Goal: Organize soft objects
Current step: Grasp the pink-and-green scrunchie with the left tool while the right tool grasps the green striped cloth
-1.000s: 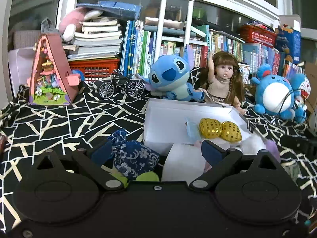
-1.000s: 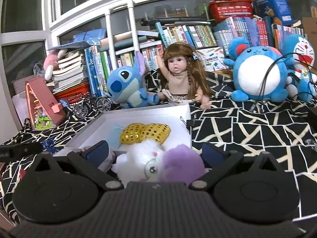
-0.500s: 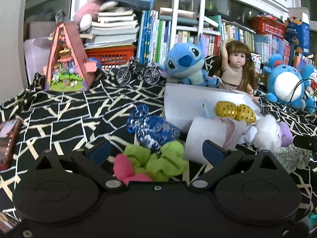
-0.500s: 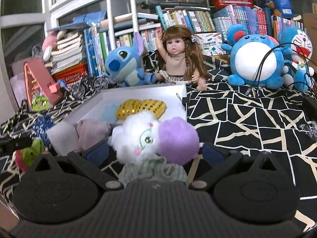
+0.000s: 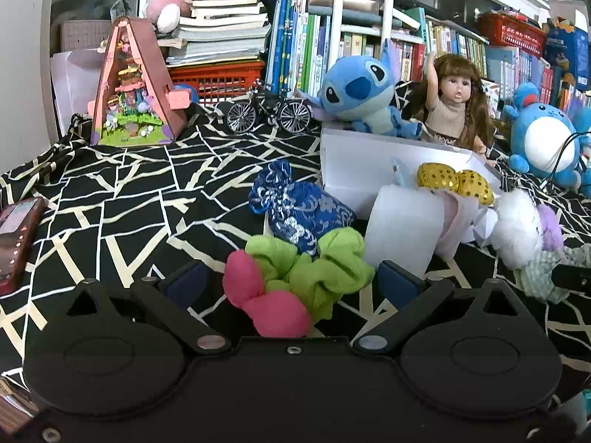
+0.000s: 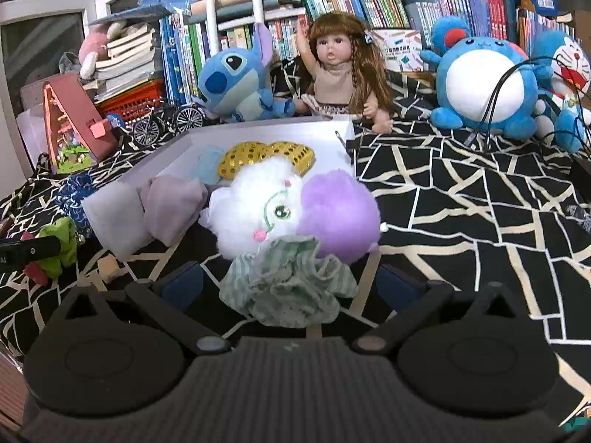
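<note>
two grippers are yours here, and both stand wide apart with nothing clamped. your left gripper [image 5: 291, 282] frames a green and pink scrunchie [image 5: 295, 277] lying on the black patterned cloth [image 5: 122, 199]; the blue pads [image 5: 391, 280] sit clear of it on either side, so you touch nothing that the view shows. your right gripper [image 6: 288, 282] frames a striped green scrunchie [image 6: 288, 288] the same way, its pads [image 6: 183, 284] well out from the fabric.

just beyond the striped scrunchie lies one white fluffy toy [image 6: 258, 206] with a purple puff [image 6: 340, 210] touching its right side. far of that sits one white tray [image 6: 173, 155], holding one gold sequin bow [image 6: 266, 155] and a pale blue piece [image 6: 208, 164]. at the tray's near left edge rest one white cloth roll [image 6: 114, 217] and one mauve cloth [image 6: 171, 206], touching each other. one blue patterned pouch [image 5: 299, 210] lies just far of the green and pink scrunchie.

along the far side you have one blue alien plush [image 6: 236, 85], one doll [image 6: 340, 70], one round blue plush [image 6: 484, 85], one model bicycle [image 5: 269, 110] and one pink triangular house [image 5: 133, 85]. one phone [image 5: 14, 236] lies at the near left.
</note>
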Action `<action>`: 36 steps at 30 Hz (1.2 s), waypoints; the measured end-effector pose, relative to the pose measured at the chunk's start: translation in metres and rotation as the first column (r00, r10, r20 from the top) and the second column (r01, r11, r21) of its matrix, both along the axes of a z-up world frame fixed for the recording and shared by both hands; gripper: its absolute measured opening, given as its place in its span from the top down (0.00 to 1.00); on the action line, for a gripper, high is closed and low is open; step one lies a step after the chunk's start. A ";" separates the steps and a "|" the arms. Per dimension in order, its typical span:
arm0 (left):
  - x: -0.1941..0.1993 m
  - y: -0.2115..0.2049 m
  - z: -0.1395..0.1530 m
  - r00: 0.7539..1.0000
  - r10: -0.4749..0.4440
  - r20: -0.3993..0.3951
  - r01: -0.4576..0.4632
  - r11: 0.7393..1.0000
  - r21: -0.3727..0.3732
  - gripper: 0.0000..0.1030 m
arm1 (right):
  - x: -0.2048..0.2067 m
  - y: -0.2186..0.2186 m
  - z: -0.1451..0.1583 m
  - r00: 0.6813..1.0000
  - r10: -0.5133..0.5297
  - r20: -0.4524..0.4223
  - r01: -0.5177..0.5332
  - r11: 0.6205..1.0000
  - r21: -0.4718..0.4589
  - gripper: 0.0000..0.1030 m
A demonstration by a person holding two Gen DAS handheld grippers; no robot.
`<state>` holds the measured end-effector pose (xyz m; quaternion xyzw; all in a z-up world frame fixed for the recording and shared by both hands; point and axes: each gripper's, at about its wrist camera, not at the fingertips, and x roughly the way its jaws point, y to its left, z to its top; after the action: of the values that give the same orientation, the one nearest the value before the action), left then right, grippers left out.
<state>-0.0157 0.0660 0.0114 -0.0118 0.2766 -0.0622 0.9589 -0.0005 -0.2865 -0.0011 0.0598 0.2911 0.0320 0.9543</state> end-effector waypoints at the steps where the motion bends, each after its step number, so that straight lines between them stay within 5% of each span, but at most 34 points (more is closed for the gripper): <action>1: 0.000 0.000 -0.001 1.000 0.001 -0.003 -0.001 1.000 -0.001 0.04 | 0.001 0.000 -0.002 1.000 -0.003 -0.005 0.003 1.000 0.001 0.00; 18: 0.012 0.002 -0.013 0.999 0.032 -0.038 -0.034 0.998 -0.059 0.07 | 0.010 0.005 -0.017 0.998 -0.025 -0.049 0.025 1.000 0.004 0.00; 27: 0.013 0.006 -0.015 0.998 0.035 -0.051 -0.040 0.994 -0.106 0.21 | 0.012 0.013 -0.017 0.999 0.007 -0.049 -0.008 1.000 -0.021 0.00; 29: 0.013 0.008 -0.015 0.998 0.038 -0.049 -0.043 0.993 -0.110 0.31 | 0.012 0.014 -0.017 0.999 0.010 -0.052 -0.012 1.000 -0.026 0.01; 36: 0.009 0.010 -0.007 0.999 0.043 -0.027 -0.045 0.995 -0.094 0.52 | 0.011 0.011 -0.012 0.998 0.004 -0.059 -0.005 1.000 -0.019 0.27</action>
<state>-0.0067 0.0761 0.0040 -0.0642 0.2849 -0.0540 0.9549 0.0109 -0.2757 -0.0132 0.0507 0.3194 0.0296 0.9458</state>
